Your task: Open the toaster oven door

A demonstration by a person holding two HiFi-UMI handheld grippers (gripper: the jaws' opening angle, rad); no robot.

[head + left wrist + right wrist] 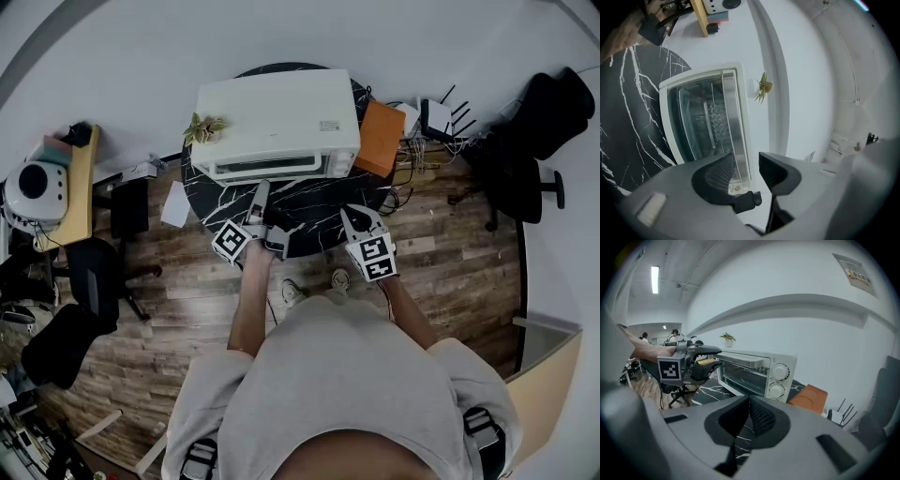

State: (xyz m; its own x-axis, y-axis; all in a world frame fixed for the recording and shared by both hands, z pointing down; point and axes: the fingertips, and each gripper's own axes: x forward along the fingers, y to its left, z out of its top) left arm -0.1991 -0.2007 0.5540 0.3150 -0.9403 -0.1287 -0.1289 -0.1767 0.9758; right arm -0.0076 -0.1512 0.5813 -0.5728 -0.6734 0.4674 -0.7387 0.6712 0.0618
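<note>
Left gripper view: my left gripper (745,158) is spread open, with the toaster oven (670,89) handle (733,108) between its fingers — not squeezed yet. The door (698,126) is still shut, so the whole pull's left — right gripper (749,401) is clenched empty, well back.

One toaster oven (277,122) is counted, set on one round dark surface (314,223), and two knobs (780,372) are counted on its front. Two claws are counted, the left claw (262,192) and the right claw (361,217), and one marker cube (230,242) is carried by each, so two cubes are counted in all. One small plant (204,128) and one orange board (380,138) are counted beside the oven. One router (437,116) is counted by the wall. One black office chair (539,141) is counted to the right of the surface, and two people (674,333) are counted far off in the right gripper view
</note>
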